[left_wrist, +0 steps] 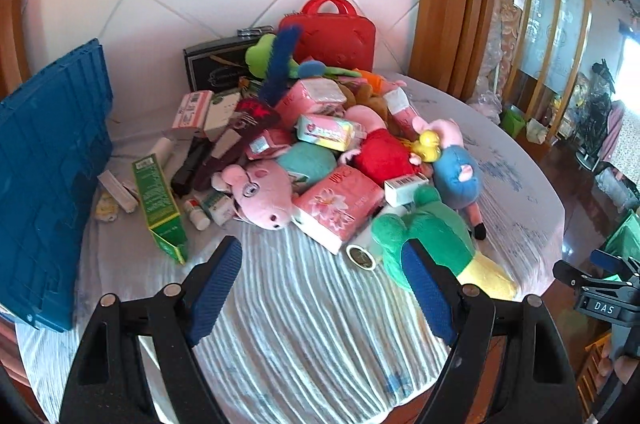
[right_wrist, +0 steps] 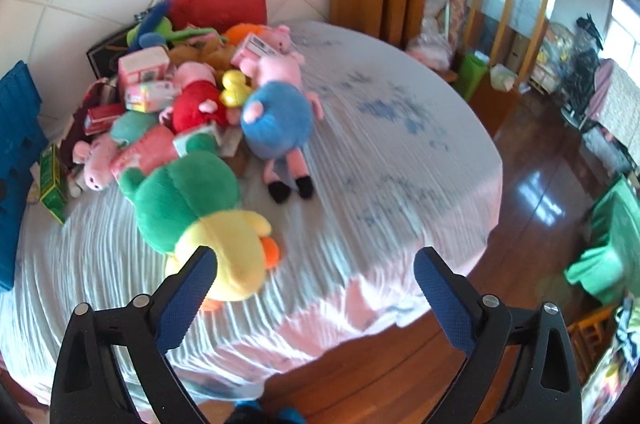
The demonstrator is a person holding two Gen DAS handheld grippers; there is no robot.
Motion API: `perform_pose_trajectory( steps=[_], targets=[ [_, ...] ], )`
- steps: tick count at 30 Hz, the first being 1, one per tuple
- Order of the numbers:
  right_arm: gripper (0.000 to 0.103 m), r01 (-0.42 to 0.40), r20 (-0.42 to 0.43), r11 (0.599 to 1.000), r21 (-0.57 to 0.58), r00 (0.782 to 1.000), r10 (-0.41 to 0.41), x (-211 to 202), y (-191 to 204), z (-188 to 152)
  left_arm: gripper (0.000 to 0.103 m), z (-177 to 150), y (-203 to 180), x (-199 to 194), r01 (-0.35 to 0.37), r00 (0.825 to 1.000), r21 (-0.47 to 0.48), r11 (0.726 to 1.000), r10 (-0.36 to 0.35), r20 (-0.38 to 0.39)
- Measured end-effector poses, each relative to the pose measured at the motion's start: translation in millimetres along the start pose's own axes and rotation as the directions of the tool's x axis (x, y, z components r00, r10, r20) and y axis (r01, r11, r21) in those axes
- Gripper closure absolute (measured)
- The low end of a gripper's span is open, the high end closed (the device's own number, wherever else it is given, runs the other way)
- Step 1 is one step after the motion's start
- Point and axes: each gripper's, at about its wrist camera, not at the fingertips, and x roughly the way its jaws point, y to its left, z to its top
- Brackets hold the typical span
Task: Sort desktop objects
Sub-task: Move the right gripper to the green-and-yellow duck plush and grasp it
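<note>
A heap of plush toys and small boxes [left_wrist: 320, 144] lies toward the round cloth-covered table's [left_wrist: 304, 324] far edge; the blue plastic crate [left_wrist: 48, 176] stands at its left edge, the red hard-shell handled case [left_wrist: 328, 36] behind the heap.

You've got a jumbled heap on the tabletop [left_wrist: 304, 324]: green-and-yellow duck plush [right_wrist: 200, 212] lying nearest, blue-bodied pig plush [right_wrist: 278, 112] on its back beside it, red-dressed pig [left_wrist: 380, 148] mid-pile, pink tissue packs [left_wrist: 340, 204], green carton [left_wrist: 160, 200] at the left edge.
</note>
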Motion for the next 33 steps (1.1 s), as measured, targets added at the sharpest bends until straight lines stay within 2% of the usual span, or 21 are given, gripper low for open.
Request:
perform_pose_trajectory(
  steps=[5,10,16,18,20,23,26,28,32,33],
  targets=[
    [0.009,-0.029,-0.026,0.999,-0.041,0.999,0.028,18.0,-18.7,10.1,0.021,-17.0,-47.3,22.0,0.025,0.997,0.01,1.0,-0.024,-0.07],
    [0.009,-0.091,-0.013,0.981,-0.172,0.996,0.091,44.1,-38.4,33.4,0.021,-33.1,-106.8,37.9,-0.004,0.998,-0.052,0.999,0.001,-0.066],
    [0.009,-0.164,-0.015,0.915,-0.37,0.985,0.171,70.4,-78.7,47.6,0.021,-61.4,-188.8,56.0,-0.105,0.994,-0.222,0.969,0.098,-0.043],
    [0.009,-0.194,-0.017,0.896,-0.399,0.979,0.204,77.3,-88.9,48.0,0.021,-72.5,-208.9,69.0,-0.178,0.984,-0.248,0.952,0.17,-0.052],
    [0.009,-0.238,-0.041,0.882,-0.408,0.969,0.242,87.0,-95.3,47.6,0.021,-82.6,-215.7,83.9,-0.213,0.977,-0.299,0.93,0.199,-0.078],
    [0.009,-0.278,-0.065,0.861,-0.426,0.958,0.278,99.0,-95.5,44.3,0.021,-93.0,-211.7,105.8,-0.334,0.942,-0.28,0.9,0.313,-0.117],
    [0.009,-0.32,-0.083,0.839,-0.439,0.945,0.317,108.9,-85.7,41.9,0.019,-94.1,-183.8,109.0,-0.367,0.93,-0.306,0.879,0.348,-0.117],
    [0.009,-0.351,-0.098,0.82,-0.451,0.933,0.346,112.8,-72.9,38.3,0.013,-91.6,-166.4,104.7,-0.414,0.91,-0.275,0.868,0.399,-0.113],
    [0.009,-0.425,-0.15,0.778,-0.463,0.902,0.404,112.2,-41.4,29.9,0.013,-96.6,-119.5,90.9,-0.5,0.866,-0.255,0.827,0.474,-0.16],
    [0.009,-0.441,-0.159,0.764,-0.471,0.894,0.418,109.9,-31.3,27.4,0.013,-99.2,-103.1,83.7,-0.539,0.842,-0.259,0.802,0.51,-0.174]
  ],
)
